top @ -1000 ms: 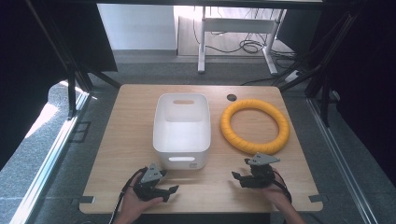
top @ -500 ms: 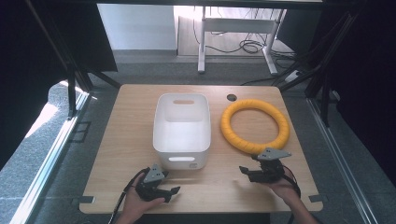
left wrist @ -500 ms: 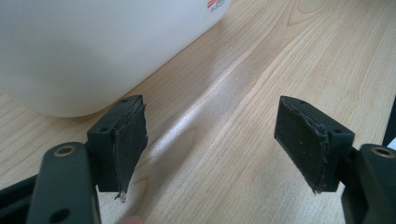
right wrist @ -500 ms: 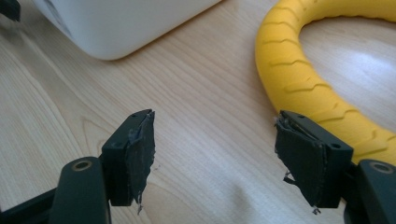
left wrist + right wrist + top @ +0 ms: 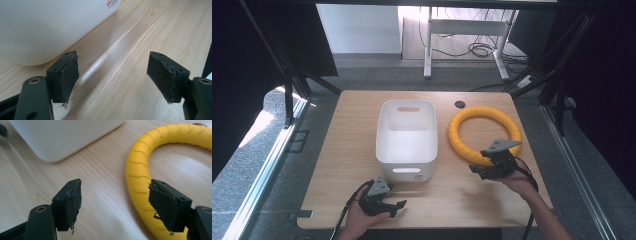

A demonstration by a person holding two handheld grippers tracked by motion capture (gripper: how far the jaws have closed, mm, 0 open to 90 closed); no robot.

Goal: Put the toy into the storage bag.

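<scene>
Above the near rim of the yellow ring [image 5: 484, 134], the right gripper [image 5: 490, 167] hangs with its 2 jaws spread, just reopening, nothing between them. The left gripper [image 5: 387, 205], also spread and empty, rests near the white bin [image 5: 406, 134] on the table [image 5: 347, 140].

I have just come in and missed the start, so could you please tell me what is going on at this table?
A person holds a gripper in each hand at a wooden table. The right gripper, jaws open with nothing between them, hovers at the near edge of the yellow ring. The left gripper, also open and empty, sits low by the near side of the white tub. Nothing is gripped yet.
</scene>
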